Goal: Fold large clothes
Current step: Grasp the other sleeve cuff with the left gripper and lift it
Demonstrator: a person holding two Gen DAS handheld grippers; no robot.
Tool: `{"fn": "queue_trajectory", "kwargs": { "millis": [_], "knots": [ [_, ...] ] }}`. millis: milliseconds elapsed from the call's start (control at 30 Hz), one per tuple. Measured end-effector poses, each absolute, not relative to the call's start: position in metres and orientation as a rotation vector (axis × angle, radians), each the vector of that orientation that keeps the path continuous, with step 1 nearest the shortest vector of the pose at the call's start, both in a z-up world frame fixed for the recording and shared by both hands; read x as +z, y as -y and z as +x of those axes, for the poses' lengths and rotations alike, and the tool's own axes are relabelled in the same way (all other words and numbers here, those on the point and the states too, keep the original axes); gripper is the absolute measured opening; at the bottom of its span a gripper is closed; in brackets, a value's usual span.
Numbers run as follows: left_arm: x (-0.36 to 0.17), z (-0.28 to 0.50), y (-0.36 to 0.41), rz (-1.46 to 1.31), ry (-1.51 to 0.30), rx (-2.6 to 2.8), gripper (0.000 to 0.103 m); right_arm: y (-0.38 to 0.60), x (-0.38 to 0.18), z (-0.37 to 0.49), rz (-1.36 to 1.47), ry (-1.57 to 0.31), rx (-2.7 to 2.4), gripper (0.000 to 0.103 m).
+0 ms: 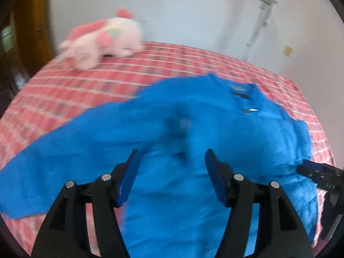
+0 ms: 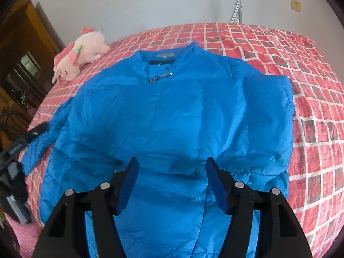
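A pink plush toy (image 2: pixel 79 53) sits at the bed's (image 2: pixel 311 111) far left corner, clear of the work. The blue padded jacket (image 2: pixel 172 116) lies front-up mid-bed, right sleeve folded across, left sleeve trailing toward the left edge. Left gripper (image 1: pixel 171 158) and right gripper (image 2: pixel 172 165) hover above it with jaws spread wide, empty, probably for the next fold.

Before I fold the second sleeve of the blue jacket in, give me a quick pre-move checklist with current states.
1. Left hand-held gripper open and holding nothing: ok.
2. Right hand-held gripper open and holding nothing: ok.
3. One sleeve already folded across the blue jacket: ok.
4. Other sleeve stretched out flat on the checked bedspread, reachable: ok.
5. Plush toy apart from the jacket: ok.
6. Left wrist view sharp enough to aim a grasp: not ok, it is motion-blurred.
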State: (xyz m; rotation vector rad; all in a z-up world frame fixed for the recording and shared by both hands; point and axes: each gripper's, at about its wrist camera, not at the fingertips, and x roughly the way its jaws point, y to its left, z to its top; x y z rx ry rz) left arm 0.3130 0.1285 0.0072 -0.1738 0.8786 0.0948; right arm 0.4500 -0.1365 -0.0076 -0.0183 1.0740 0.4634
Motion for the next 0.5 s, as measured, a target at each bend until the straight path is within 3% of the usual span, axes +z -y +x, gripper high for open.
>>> {"fn": "queue_trajectory", "kwargs": {
  "millis": [500],
  "knots": [
    [-0.008,0.124,-0.394,-0.355,-0.908,0.730,0.085,0.116,-0.022,0.444,-0.094,-1.107,0.469,0.068]
  ]
}}
